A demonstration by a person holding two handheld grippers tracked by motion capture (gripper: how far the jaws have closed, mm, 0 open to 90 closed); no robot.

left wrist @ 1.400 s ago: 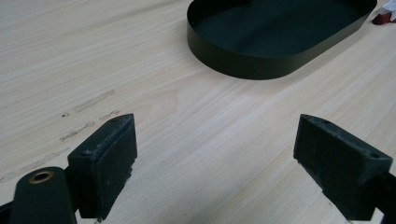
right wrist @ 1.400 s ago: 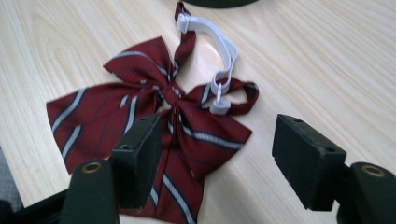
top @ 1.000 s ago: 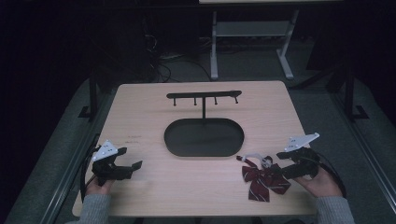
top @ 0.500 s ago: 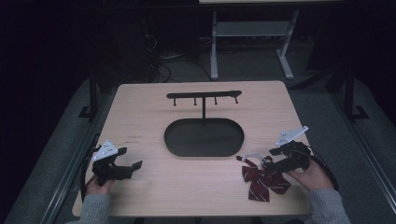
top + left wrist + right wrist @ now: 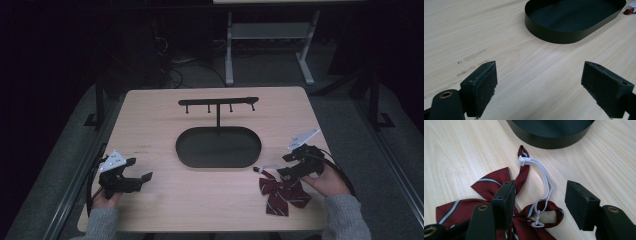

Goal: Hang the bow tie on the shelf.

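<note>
My right gripper (image 5: 539,202) has its jaws apart over the striped maroon bow tie (image 5: 491,182) and its white elastic loop (image 5: 544,182), just beside the oval black tray (image 5: 218,146). My left gripper (image 5: 539,85) gapes over bare woodgrain.

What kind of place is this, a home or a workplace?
Probably a lab or recording workspace, not a home: a bare wooden table in a dark room, cables on the floor behind it, and a second desk's metal frame beyond.
</note>
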